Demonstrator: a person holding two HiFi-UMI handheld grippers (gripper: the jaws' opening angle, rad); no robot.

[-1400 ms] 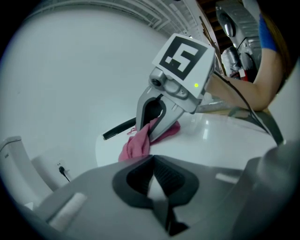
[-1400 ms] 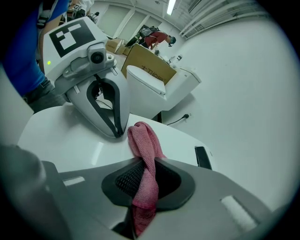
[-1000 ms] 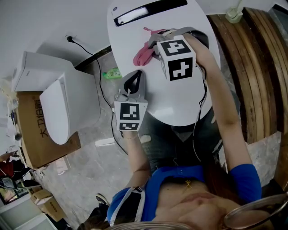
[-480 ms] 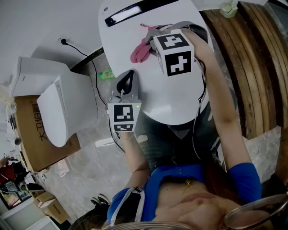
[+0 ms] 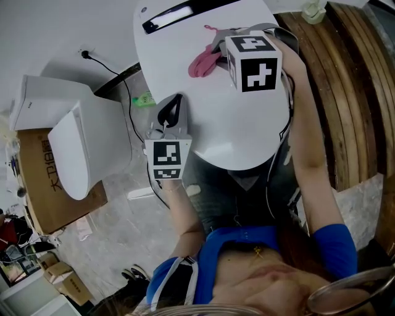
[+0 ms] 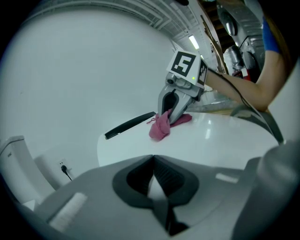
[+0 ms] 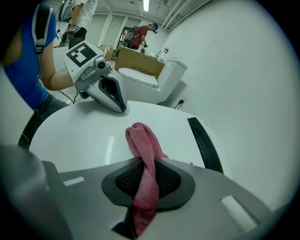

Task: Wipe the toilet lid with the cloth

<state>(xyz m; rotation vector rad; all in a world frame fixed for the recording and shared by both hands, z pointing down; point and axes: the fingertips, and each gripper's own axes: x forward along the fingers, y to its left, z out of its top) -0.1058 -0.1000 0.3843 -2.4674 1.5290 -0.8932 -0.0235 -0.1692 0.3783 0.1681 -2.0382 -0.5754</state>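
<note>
A white toilet lid [image 5: 241, 129] fills the top middle of the head view, with a black strip [image 5: 185, 12] at its far end. A pink cloth [image 5: 203, 62] [image 7: 143, 140] [image 6: 161, 126] lies bunched on the lid's far part. My right gripper [image 5: 217, 54] [image 7: 145, 180] is shut on the cloth, which hangs twisted between its jaws. My left gripper [image 5: 171, 112] [image 6: 151, 180] rests at the lid's left edge, jaws shut and holding nothing. It stands well apart from the cloth.
A second white toilet [image 5: 80, 142] stands on the floor at the left, beside a cardboard box [image 5: 43, 185]. A power cord [image 5: 123, 80] runs from a wall socket. Curved wooden slats [image 5: 345, 92] lie to the right. The person's legs stand close behind the lid.
My right gripper has slid the pink cloth rightward and a little farther across the lid. The left gripper has stayed at the lid's left edge.
</note>
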